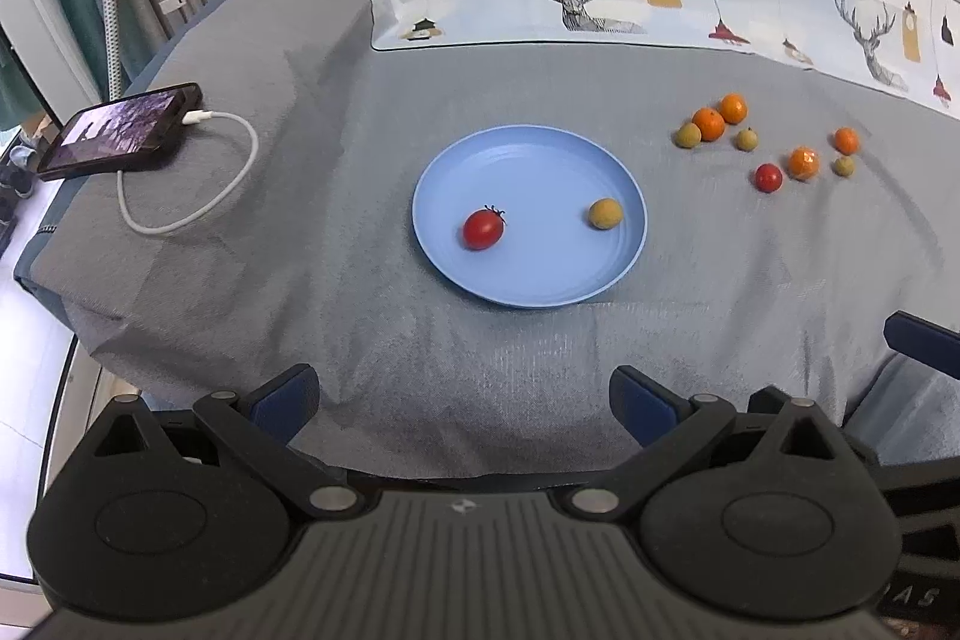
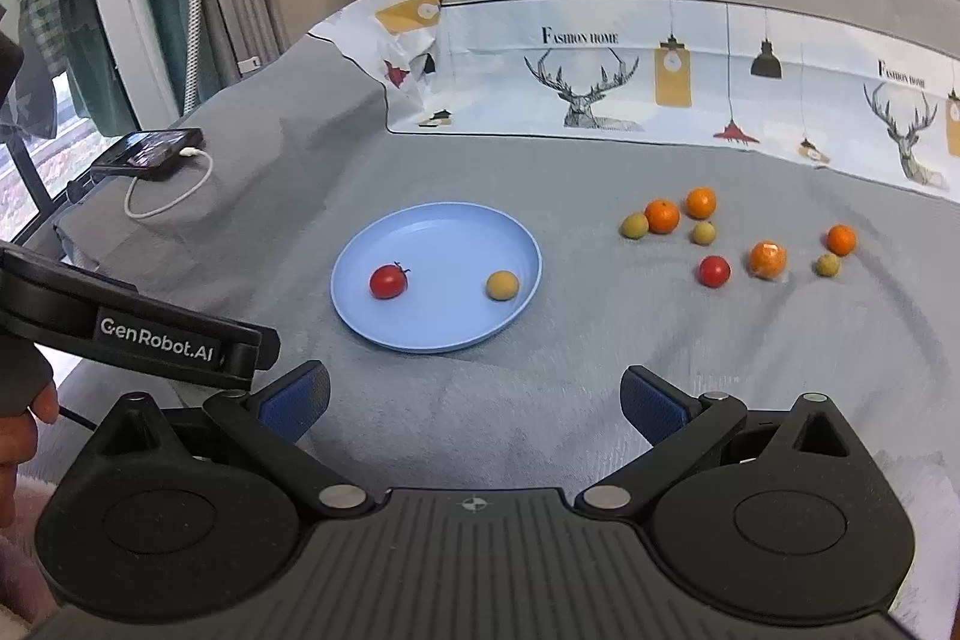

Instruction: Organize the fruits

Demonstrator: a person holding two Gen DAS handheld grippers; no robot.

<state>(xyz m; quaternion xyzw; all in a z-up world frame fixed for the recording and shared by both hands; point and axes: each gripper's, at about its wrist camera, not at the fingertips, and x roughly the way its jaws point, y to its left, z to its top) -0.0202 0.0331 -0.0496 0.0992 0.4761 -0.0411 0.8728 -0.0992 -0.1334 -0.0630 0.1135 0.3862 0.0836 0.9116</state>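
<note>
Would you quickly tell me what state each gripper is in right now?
Left gripper: open, holding nothing.
Right gripper: open, holding nothing.

Both wrist views face forward, near, sharing plate [image 1: 624, 274].

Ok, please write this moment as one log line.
left gripper open | right gripper open | blue plate: cherry tomato, longan | eight fruits loose
</note>
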